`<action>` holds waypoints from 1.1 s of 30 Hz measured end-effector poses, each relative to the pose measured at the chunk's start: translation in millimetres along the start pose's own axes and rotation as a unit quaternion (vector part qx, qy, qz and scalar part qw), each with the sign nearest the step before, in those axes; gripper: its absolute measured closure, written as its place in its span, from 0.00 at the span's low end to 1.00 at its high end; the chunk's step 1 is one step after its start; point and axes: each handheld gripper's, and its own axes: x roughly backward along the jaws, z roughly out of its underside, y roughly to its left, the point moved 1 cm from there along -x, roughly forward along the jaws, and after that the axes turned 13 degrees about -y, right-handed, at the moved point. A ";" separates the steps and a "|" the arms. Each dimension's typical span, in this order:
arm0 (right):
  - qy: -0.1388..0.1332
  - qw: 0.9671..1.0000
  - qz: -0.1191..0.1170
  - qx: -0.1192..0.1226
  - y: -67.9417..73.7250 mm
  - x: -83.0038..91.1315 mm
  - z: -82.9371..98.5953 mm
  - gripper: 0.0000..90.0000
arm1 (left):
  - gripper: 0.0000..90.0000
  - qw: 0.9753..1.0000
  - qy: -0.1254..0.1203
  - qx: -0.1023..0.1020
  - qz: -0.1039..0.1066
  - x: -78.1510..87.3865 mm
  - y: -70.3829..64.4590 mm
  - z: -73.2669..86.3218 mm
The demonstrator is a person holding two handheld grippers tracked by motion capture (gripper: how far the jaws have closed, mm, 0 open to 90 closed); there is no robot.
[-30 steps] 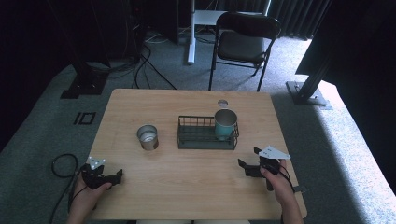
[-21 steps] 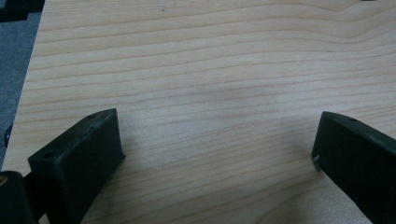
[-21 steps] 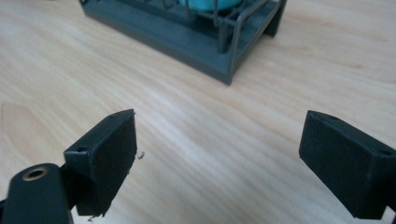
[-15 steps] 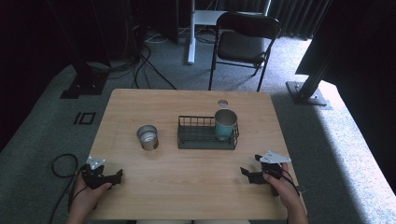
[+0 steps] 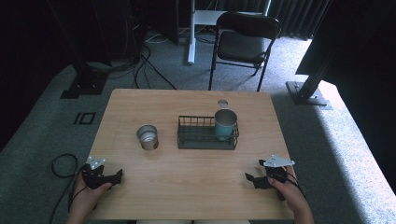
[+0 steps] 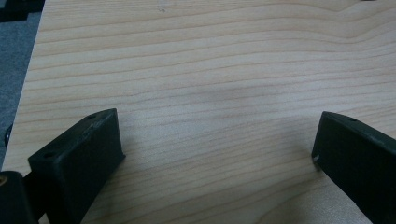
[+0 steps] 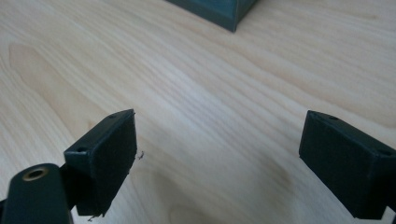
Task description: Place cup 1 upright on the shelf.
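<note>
Both grippers parked wide open at the near edge.

Left gripper [image 5: 116,176] holds nothing; steel cup [image 5: 147,137] stands left of the wire basket [image 5: 207,141] (teal cup [image 5: 225,124] inside). Right gripper [image 5: 251,179], jaws spread, should approach level and straddle one rim.

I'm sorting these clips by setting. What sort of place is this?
Probably a lab or studio room set up for recording: a lone wooden table on grey carpet, loose cables and stand bases on the floor, and a folding chair behind.
</note>
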 end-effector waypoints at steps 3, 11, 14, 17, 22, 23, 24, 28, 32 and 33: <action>0.005 1.000 0.003 -0.005 -2.1 2.6 2.3 0.12 | 0.02 1.000 0.000 0.000 0.000 0.0 0.0 0.0; 0.026 1.000 0.003 -0.004 -4.5 5.7 8.0 0.12 | 0.02 1.000 0.000 0.000 0.000 0.0 0.1 0.0; 0.031 0.999 0.012 -0.018 -7.1 7.6 11.4 0.12 | 0.02 1.000 0.000 0.000 0.000 0.0 0.1 0.0; 0.030 0.999 0.022 -0.022 -8.9 8.8 13.1 0.12 | 0.02 1.000 0.000 0.000 0.000 0.0 0.1 0.0; 0.034 0.999 0.040 -0.011 -8.6 7.7 13.8 0.12 | 0.02 1.000 0.000 0.000 0.000 0.0 0.0 0.0; 0.037 0.998 0.043 -0.002 -7.6 7.4 13.9 0.12 | 0.02 1.000 0.000 0.000 0.000 0.0 0.1 0.0; 0.037 0.998 0.044 -0.003 -7.2 7.2 13.9 0.12 | 0.02 1.000 0.000 0.000 0.000 0.0 0.0 0.0; 0.037 0.998 0.046 -0.004 -6.9 7.2 14.0 0.12 | 0.02 1.000 0.000 0.000 0.000 0.0 0.1 0.0; 0.037 0.998 0.047 -0.004 -6.6 7.3 14.1 0.12 | 0.02 1.000 0.000 0.000 0.000 0.1 0.0 0.0; 0.037 0.998 0.047 -0.004 -6.6 7.3 14.1 0.12 | 0.02 1.000 0.000 0.000 0.001 0.1 0.1 0.0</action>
